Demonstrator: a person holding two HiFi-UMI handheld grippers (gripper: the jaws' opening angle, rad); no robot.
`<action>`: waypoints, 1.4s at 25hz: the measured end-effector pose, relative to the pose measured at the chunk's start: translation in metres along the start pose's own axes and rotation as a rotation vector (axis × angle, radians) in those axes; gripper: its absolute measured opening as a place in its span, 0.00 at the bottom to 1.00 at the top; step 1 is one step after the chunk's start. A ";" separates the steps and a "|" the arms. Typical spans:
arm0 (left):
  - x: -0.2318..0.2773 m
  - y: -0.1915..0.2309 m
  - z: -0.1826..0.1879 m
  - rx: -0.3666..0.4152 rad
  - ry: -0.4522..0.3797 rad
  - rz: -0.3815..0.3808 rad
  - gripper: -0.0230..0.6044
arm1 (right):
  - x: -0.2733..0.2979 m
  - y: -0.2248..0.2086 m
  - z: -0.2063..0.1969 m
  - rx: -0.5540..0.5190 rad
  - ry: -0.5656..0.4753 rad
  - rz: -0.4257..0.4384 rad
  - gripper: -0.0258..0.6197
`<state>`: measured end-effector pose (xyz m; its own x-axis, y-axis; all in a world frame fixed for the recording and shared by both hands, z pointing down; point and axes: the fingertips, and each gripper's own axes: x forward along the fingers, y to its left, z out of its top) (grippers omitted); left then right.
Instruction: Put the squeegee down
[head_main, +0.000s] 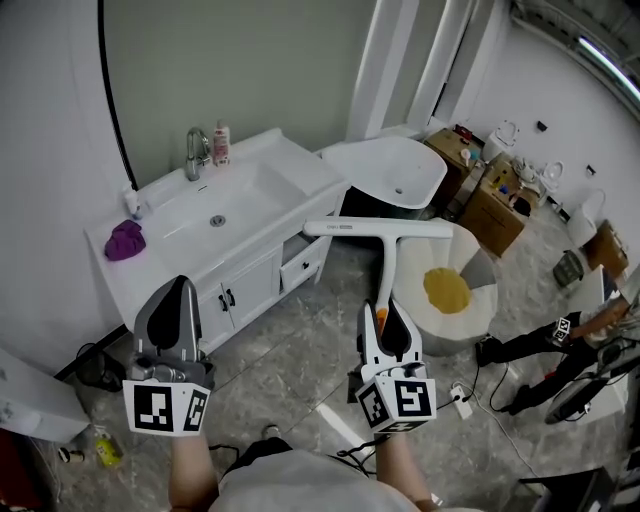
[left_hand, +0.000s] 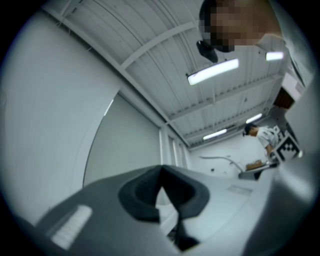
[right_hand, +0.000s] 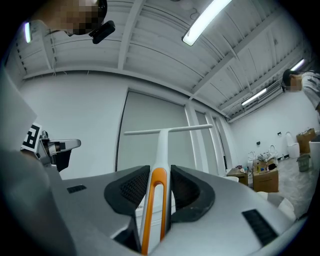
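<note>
A crumpled purple cloth (head_main: 125, 240) lies at the left end of the white vanity surface (head_main: 285, 165), close to its front edge, with a chrome tap (head_main: 196, 152) and a small pale bottle (head_main: 221, 143) along the back edge behind the sunken basin. In front of the cabinet the left tongs (head_main: 180, 284) hang over the grey marble floor (head_main: 290, 370), clenched on nothing, tips meeting. To their right, the right tongs (head_main: 385, 312) are grasping the orange-trimmed handle of a white T-shaped plastic squeegee (head_main: 385, 250). It is held off the floor, its crossbar pointing away beyond the surface's right end, beside a white round tub (head_main: 470, 318) with something yellow inside.
</note>
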<state>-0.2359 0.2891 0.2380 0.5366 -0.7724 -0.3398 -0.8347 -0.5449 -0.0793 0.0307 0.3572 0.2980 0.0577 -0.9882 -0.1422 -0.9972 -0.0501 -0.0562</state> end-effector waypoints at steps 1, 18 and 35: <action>0.004 0.006 -0.002 -0.003 0.000 -0.003 0.05 | 0.007 0.003 -0.001 0.002 -0.001 -0.003 0.24; 0.070 0.058 -0.056 -0.058 0.028 -0.006 0.05 | 0.090 0.003 -0.029 -0.014 0.030 -0.032 0.24; 0.229 0.078 -0.090 -0.016 0.000 0.051 0.05 | 0.262 -0.063 -0.033 0.012 -0.001 0.038 0.24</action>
<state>-0.1671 0.0406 0.2385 0.4937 -0.7991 -0.3429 -0.8588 -0.5102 -0.0475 0.1069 0.0964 0.2966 0.0194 -0.9892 -0.1452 -0.9980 -0.0103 -0.0629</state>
